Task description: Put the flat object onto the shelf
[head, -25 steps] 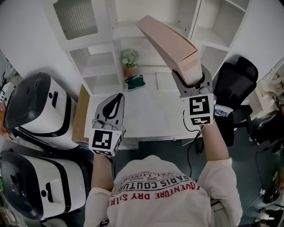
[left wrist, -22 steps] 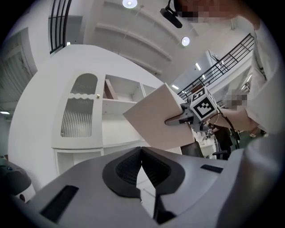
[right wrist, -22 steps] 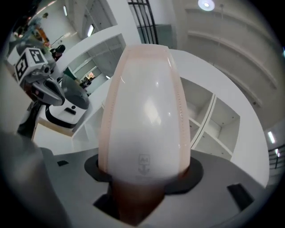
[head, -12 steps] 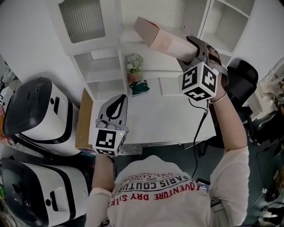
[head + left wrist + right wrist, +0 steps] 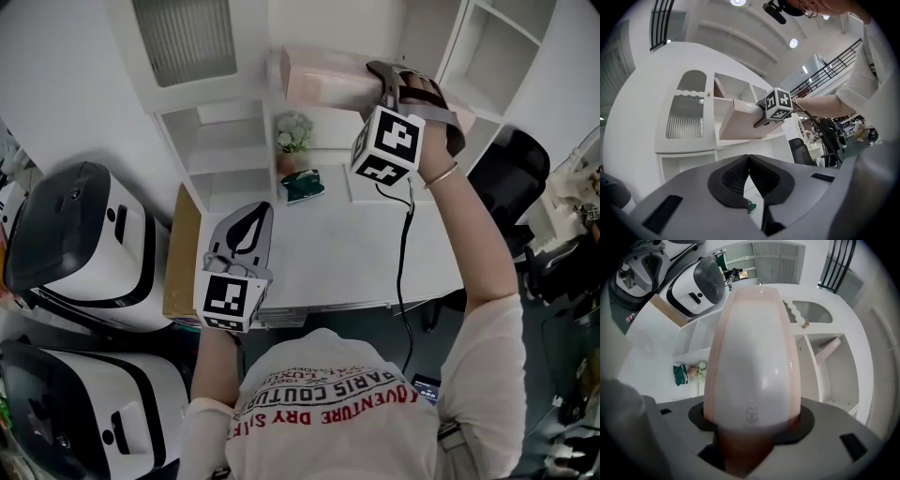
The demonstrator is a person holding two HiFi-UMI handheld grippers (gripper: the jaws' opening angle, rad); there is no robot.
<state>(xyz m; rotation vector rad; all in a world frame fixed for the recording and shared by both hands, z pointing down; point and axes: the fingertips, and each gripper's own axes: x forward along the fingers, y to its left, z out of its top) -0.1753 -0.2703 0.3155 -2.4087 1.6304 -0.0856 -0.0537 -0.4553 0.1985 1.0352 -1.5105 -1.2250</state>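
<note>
The flat object is a long pale pink box (image 5: 319,86). My right gripper (image 5: 384,84) is shut on one end of it, and the box lies level with its far end pointing left at the white shelf unit (image 5: 225,141). In the right gripper view the box (image 5: 754,357) fills the space between the jaws of the right gripper (image 5: 750,427). From the left gripper view the box (image 5: 740,123) hangs in front of an upper shelf opening. My left gripper (image 5: 251,214) is shut and holds nothing, low over the desk's left front; its pads meet (image 5: 749,161).
A small flower pot (image 5: 292,141) and a green packet (image 5: 305,185) sit at the back of the white desk (image 5: 356,253). A black chair (image 5: 511,178) stands to the right. Two white and black machines (image 5: 75,244) and a cardboard sheet (image 5: 178,253) are at the left.
My right hand has swung left and rolled over, so the pink box went from slanting up to lying level against the shelf front. The left gripper shifted only a little.
</note>
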